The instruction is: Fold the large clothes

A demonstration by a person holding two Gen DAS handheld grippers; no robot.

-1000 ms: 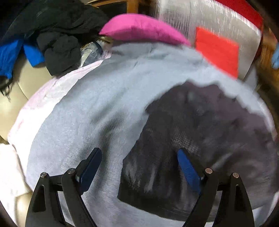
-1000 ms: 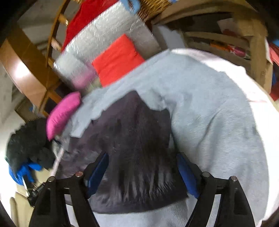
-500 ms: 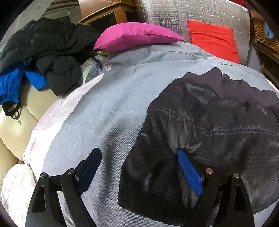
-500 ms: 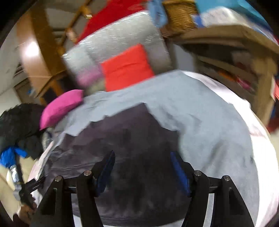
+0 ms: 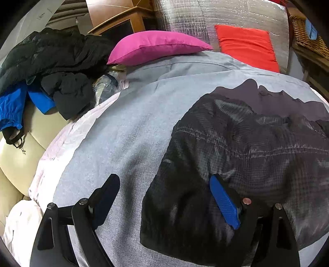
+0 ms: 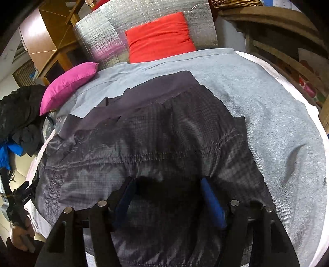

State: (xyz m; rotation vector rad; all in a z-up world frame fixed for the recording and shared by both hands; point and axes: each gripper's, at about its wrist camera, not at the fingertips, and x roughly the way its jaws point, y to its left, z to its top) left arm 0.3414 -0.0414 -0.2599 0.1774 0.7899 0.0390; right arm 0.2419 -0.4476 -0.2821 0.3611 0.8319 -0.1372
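A dark jacket point(image 5: 236, 154) lies spread on a grey sheet point(image 5: 123, 133), filling the lower right of the left view and the centre of the right view. Both tools hang over it with nothing clamped: the left gripper point(image 5: 164, 197) gapes wide, straddling the jacket's left edge, and the right gripper point(image 6: 167, 197) stands parted above the dark cloth near its hem. By the look of it the fold is not yet begun; this is the approach. Next, each tool should drop to an edge or corner and pinch a single layer.

Dark grid-weave garment point(image 5: 257, 147) on grey cloth point(image 5: 123, 133); magenta pillow point(image 5: 156, 46); red cushion point(image 5: 246, 46); silver quilted mat point(image 5: 205, 14).
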